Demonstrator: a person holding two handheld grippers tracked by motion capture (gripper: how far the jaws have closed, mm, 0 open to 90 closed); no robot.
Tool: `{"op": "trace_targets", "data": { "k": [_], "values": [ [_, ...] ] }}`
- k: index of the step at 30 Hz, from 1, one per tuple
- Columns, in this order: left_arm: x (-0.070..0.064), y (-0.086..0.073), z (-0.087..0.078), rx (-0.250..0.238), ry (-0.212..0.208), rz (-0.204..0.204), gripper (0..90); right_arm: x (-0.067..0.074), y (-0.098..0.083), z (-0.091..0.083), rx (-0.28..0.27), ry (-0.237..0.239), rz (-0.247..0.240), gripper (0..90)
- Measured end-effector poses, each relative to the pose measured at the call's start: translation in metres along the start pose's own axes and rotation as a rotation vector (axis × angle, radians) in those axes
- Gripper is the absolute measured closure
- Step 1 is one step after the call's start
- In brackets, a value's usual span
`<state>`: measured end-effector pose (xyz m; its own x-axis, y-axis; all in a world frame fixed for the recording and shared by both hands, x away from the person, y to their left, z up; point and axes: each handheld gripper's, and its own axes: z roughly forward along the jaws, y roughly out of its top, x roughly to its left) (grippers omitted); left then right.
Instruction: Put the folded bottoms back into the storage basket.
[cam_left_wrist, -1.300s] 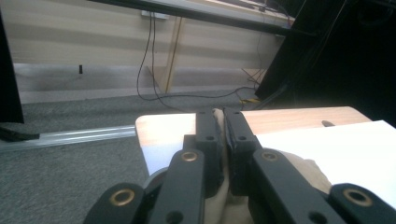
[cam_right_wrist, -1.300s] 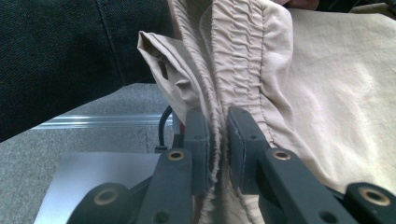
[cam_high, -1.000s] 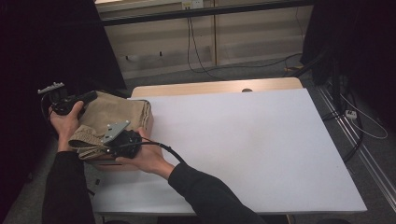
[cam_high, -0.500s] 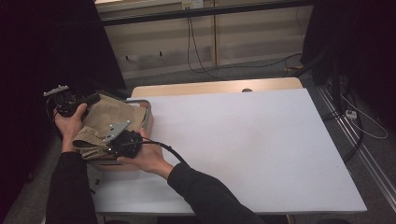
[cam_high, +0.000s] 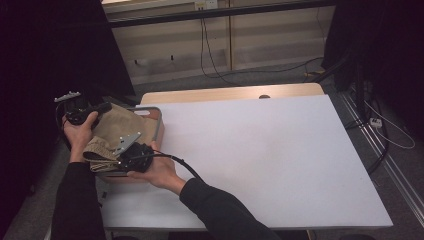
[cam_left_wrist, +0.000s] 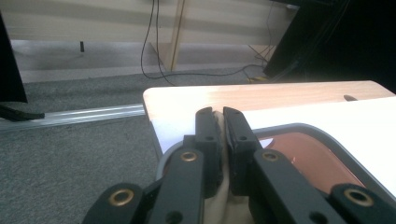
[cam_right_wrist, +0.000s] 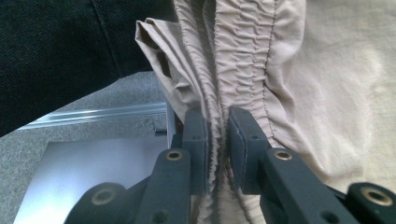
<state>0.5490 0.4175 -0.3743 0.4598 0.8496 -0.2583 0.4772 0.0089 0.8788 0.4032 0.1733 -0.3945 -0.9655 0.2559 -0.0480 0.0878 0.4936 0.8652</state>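
At the table's left edge, both claws pinch a crumpled beige garment (cam_high: 116, 131) with gathered elastic hem

My desk (cam_high: 260, 165) has a white top, with a strip of pale wood (cam_high: 230, 94) along its far edge and a small dark hole (cam_high: 264, 96) in that strip. Beyond it I see grey carpet (cam_high: 200, 82) and a light wooden wall panel (cam_high: 225, 45), with black cables (cam_high: 207, 47) hanging down it to the floor. More cables and a white plug strip (cam_high: 376, 122) lie on the floor to the right, beside a metal rail (cam_high: 395, 172).
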Motion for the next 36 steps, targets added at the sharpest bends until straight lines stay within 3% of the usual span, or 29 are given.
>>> {"op": "trace_targets", "data": {
  "k": [11, 20, 23, 30, 36],
  "values": [
    [0.000, -0.005, 0.007, 0.010, 0.013, 0.000, 85.6, -0.008, -0.007, 0.004, 0.027, 0.021, 0.043, 76.9],
    [-0.001, -0.005, 0.009, 0.020, 0.034, 0.026, 85.5, -0.011, -0.008, 0.006, 0.032, 0.034, 0.071, 73.6],
    [-0.001, -0.007, 0.008, 0.029, 0.033, 0.017, 85.4, -0.011, -0.008, 0.005, 0.029, 0.037, 0.079, 64.4],
    [0.000, -0.010, 0.008, 0.034, 0.051, 0.015, 84.2, -0.015, -0.010, 0.001, 0.018, 0.038, 0.103, 53.1],
    [0.002, -0.013, 0.009, 0.044, 0.065, 0.017, 76.4, -0.016, -0.009, -0.004, -0.010, 0.042, 0.106, 42.4]
  ]
}}
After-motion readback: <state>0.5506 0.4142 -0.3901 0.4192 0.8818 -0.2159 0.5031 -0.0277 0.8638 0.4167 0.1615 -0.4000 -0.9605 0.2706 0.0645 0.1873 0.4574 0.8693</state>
